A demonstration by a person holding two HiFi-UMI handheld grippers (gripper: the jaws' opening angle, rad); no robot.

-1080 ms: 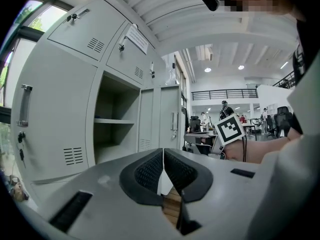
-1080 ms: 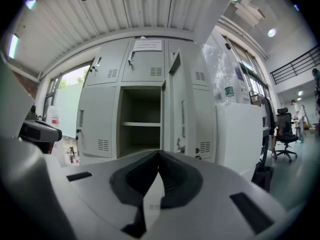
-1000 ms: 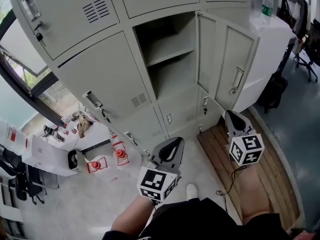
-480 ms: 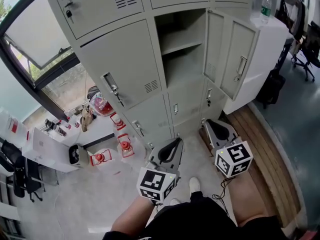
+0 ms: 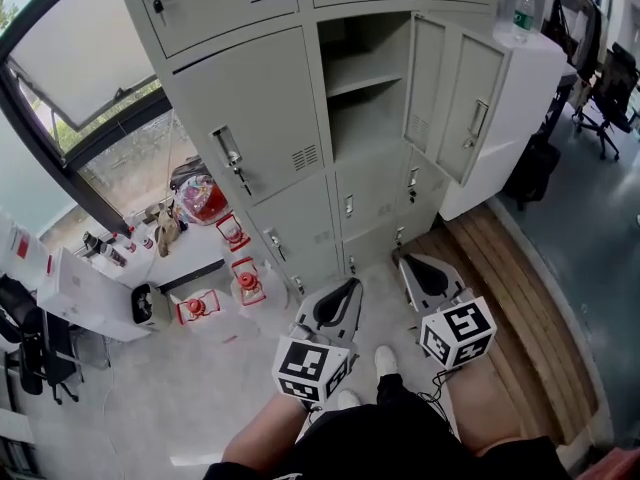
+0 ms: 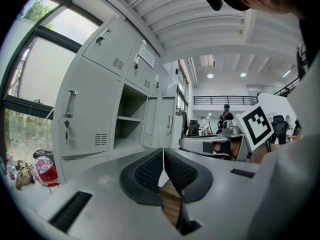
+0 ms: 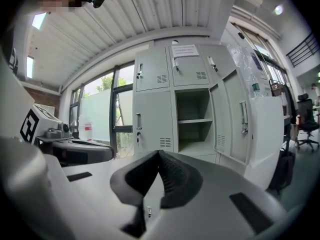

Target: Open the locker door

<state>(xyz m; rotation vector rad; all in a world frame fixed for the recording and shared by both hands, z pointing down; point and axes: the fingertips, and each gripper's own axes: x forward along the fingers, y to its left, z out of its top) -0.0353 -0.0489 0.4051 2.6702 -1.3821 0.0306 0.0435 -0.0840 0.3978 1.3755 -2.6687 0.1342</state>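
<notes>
Two hand-held grippers, left (image 5: 345,290) and right (image 5: 412,266), are pressed together and empty. The open locker door (image 5: 425,88) stands ahead, above them. A careless lift could knock it shut.

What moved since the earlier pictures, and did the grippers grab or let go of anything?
The right gripper pulled back from near the lockers toward the person and now sits beside the left gripper, which kept about the same spot in the head view. Nothing was grabbed or let go: both grippers are shut and empty. The open locker stayed open.
</notes>
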